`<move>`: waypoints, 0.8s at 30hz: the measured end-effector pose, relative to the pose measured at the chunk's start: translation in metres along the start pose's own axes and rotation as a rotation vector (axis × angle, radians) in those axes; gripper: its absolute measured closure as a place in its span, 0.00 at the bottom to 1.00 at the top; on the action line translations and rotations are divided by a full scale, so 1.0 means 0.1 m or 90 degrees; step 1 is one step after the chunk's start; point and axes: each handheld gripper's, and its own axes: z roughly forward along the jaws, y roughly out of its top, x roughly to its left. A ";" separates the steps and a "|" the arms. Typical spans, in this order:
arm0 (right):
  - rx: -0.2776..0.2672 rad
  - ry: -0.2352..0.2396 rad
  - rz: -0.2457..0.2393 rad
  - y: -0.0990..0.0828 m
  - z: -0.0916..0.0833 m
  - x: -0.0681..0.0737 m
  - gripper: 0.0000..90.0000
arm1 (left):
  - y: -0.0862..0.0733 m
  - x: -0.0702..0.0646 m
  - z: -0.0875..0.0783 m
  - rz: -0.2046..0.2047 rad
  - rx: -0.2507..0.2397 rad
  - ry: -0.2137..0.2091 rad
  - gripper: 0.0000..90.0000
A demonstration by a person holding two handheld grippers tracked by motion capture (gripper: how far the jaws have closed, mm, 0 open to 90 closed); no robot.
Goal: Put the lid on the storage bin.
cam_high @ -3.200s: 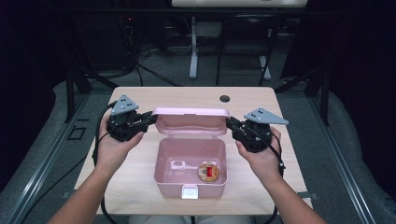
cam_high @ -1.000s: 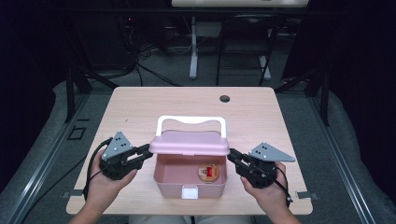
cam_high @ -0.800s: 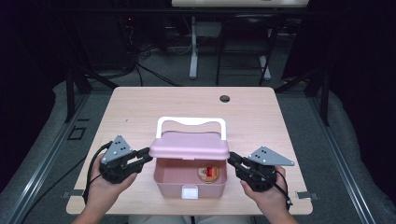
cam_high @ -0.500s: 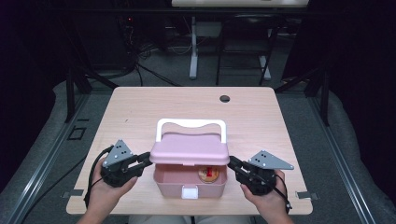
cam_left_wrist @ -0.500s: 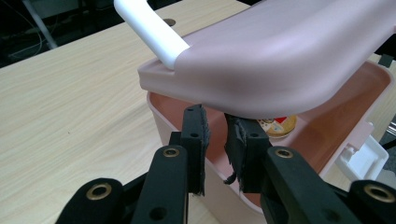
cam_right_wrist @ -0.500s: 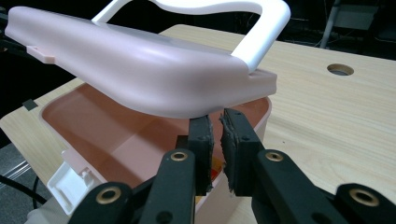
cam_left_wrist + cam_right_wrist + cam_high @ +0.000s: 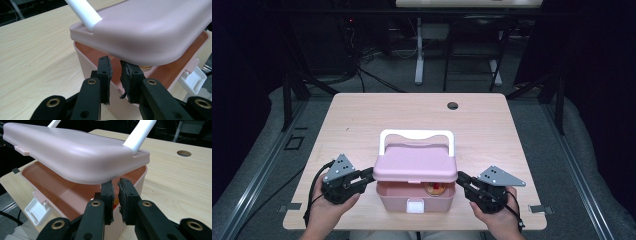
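Observation:
A pink plastic box stands near the table's front edge, with its pink lid tilted a little above the rim. A white handle stands up behind the lid. My left gripper is shut on the lid's left edge, and the left gripper view shows the rim of the lid at the tips of this gripper. My right gripper is shut on the lid's right edge, where the lid meets this gripper. A small orange object lies inside the box.
A white latch hangs on the box's front wall. A round cable hole sits in the wooden table at the back. Dark floor, cables and frame legs surround the table.
The lid has swung from lying open at the back to nearly down on the box. Both hands have sunk with it and come toward the table's front edge.

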 end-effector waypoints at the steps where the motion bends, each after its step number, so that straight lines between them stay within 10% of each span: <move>1: 0.001 0.001 0.001 -0.01 0.00 0.00 0.91 | -0.01 0.00 0.00 0.000 0.000 0.000 0.85; 24: 0.026 0.008 0.023 -0.19 0.00 -0.03 0.91 | -0.16 -0.02 0.04 -0.007 0.030 -0.009 0.85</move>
